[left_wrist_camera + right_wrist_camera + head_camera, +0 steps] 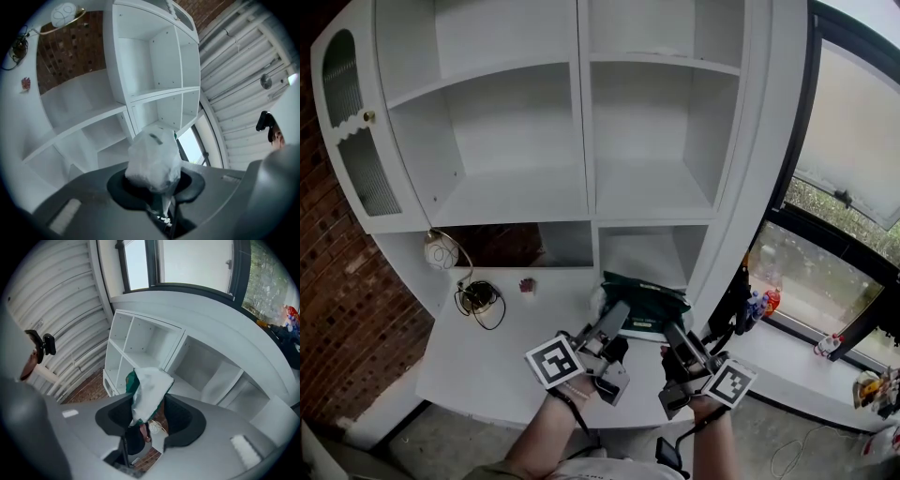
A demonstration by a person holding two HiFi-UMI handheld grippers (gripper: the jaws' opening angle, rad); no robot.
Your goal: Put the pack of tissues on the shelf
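Plainly, the pack of tissues, green and white in clear wrap, hangs between both grippers at the back of the desk, just in front of the low compartment under the right column of the shelf. Whether it touches the desk I cannot tell.

The left gripper comes at it from the left. In the left gripper view its jaws are pinched on the crinkled clear wrap at the pack's end, which bulges out past the left gripper's pads. The right gripper takes the opposite end. In the right gripper view a white and green corner of the pack stands between the jaws of the right gripper, and both pads press on it.

The desk is white. On its left part lie a coiled cable and a small red thing, with a white ball at the back. The shelf's compartments are bare white, and a glazed door stands open at its left. A brick wall is left of it, and a dark-framed window to the right.
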